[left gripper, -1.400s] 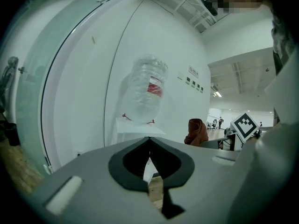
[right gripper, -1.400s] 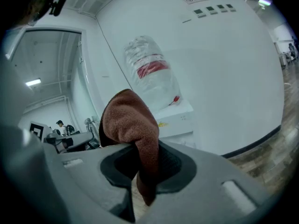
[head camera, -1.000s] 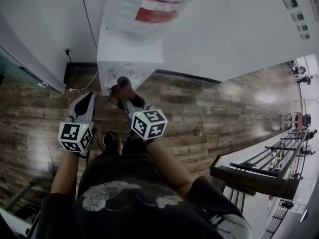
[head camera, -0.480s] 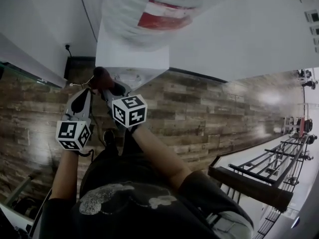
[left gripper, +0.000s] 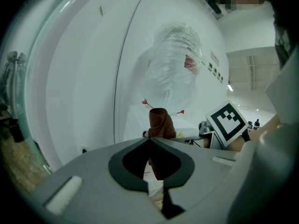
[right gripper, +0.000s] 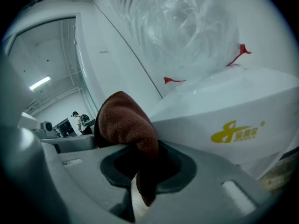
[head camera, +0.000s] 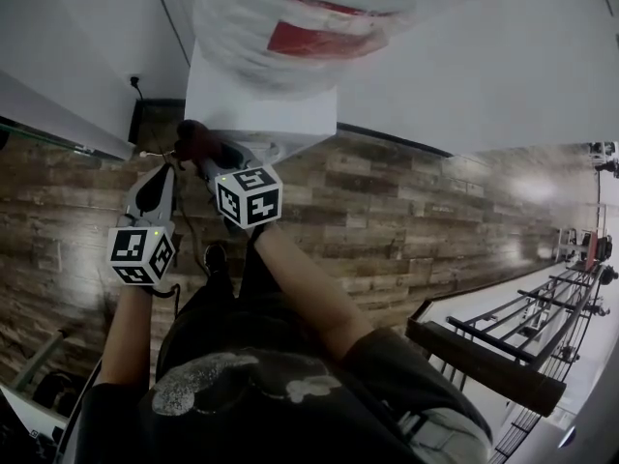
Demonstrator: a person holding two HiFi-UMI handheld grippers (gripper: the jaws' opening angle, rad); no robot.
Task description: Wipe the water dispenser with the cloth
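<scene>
The white water dispenser stands against the wall, its bottle wrapped in clear plastic with a red label. My right gripper is shut on a brown cloth, which sits at the dispenser's left front corner. In the right gripper view the cloth bulges out of the gripper, right beside the dispenser body with its yellow logo. My left gripper hangs just left of and below the cloth, jaws together and empty. The left gripper view shows its gripper with the cloth just beyond.
Wood-pattern floor spreads to the right of the dispenser. A wall socket with a cable is left of the dispenser. A glass partition runs along the left. A dark stair railing is at the lower right.
My right gripper has carried the cloth leftward across the dispenser's front to its left corner. The left gripper has stayed roughly where it was, now close to the cloth.
</scene>
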